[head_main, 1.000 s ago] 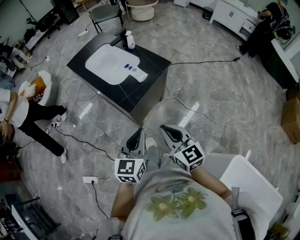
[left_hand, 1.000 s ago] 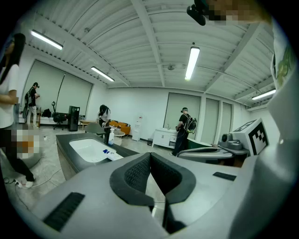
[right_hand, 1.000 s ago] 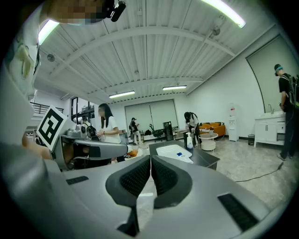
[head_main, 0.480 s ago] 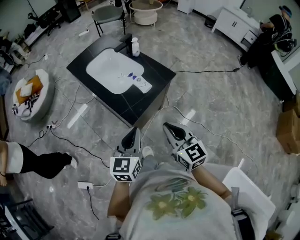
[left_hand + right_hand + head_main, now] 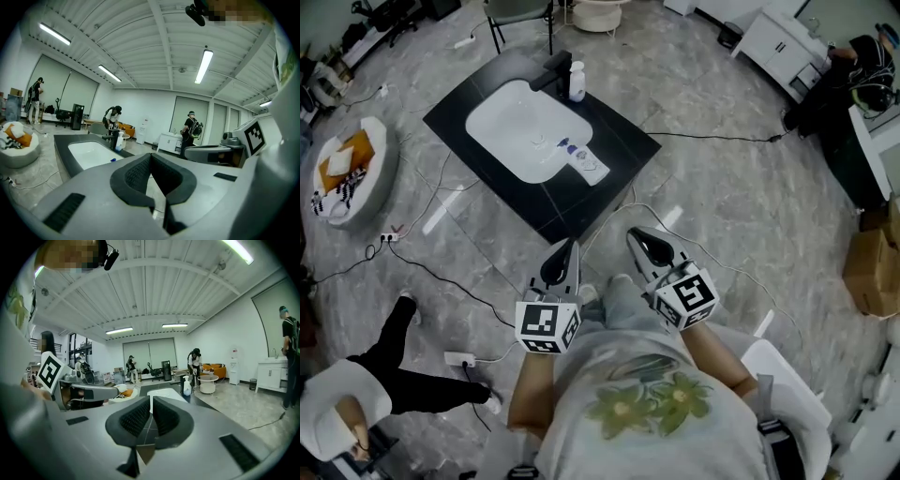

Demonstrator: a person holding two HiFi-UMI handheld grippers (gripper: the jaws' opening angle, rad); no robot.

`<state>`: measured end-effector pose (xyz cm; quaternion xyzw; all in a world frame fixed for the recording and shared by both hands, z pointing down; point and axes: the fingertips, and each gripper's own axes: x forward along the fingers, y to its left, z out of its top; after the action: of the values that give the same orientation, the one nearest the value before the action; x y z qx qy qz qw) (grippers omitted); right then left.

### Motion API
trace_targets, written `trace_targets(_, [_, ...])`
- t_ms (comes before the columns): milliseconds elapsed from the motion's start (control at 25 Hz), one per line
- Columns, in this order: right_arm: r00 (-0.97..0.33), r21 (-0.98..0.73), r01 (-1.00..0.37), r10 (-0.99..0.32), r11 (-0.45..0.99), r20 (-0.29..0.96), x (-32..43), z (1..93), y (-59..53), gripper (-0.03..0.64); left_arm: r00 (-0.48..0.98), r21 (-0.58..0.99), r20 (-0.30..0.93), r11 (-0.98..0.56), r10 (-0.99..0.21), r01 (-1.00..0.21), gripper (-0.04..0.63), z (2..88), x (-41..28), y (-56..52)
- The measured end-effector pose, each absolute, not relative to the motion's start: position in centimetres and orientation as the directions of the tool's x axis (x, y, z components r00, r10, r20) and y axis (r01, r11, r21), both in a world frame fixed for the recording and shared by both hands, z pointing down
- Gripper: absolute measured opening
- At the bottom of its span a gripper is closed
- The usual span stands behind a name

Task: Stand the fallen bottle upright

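- Fallen bottle [image 5: 587,167]: small and white, lying flat on the black counter [image 5: 614,150], just beside the near corner of the white basin [image 5: 511,122]. Small blue bits lie next to it, too small to identify.
- A second, upright bottle [image 5: 576,81] stands by the faucet [image 5: 555,67] at the far side. It is not the target.
- Left gripper [image 5: 565,255]: jaws pressed together, nothing between them. Its own view shows the tips meeting.
- Right gripper [image 5: 639,242]: also pressed together and empty.
- Both grippers are held low in front of the person, well apart from the counter. The approach is not finished and no contact has been made.
- Handling guess: a light plastic body, probably smooth and round, so it will roll or skid if nudged. Fill level can't be read at this range.
- Grip plan: spread the jaws first, then pinch across the mid-body rather than the cap end, and tilt it up onto its base.
- Squeeze gently, since a thin wall may flex and pop out of the pads.
- Risk: a roll could send it into the basin or off the counter edge, which it lies near.
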<state>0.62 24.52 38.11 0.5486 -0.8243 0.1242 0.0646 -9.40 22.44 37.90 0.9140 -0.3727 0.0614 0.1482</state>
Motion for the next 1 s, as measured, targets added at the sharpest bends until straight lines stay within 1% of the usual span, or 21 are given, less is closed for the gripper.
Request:
trace_targets(240, [-0.407, -0.151, -0.913, -0.871, 0.379, 0.277, 1.6, 39.4, 22.0, 0.046, 0.681, 0.255, 0.264, -0.631, -0.683, -0.732, 0.018, 39.5, -9.6, 20.3])
trace_targets(600, [-0.501, -0.166, -0.865, -0.816, 0.473, 0.289, 3.7, 39.5, 13.1, 0.046, 0.614, 0.316, 0.29, -0.532, -0.734, -0.785, 0.018, 40.0, -8.0, 13.5])
trace_targets(1000, [-0.596, -0.182, -0.802, -0.74, 0.569, 0.312, 5.1, 40.4, 4.6, 0.046, 0.533, 0.273, 0.32, -0.463, -0.783, -0.843, 0.018, 40.3, -5.7, 6.1])
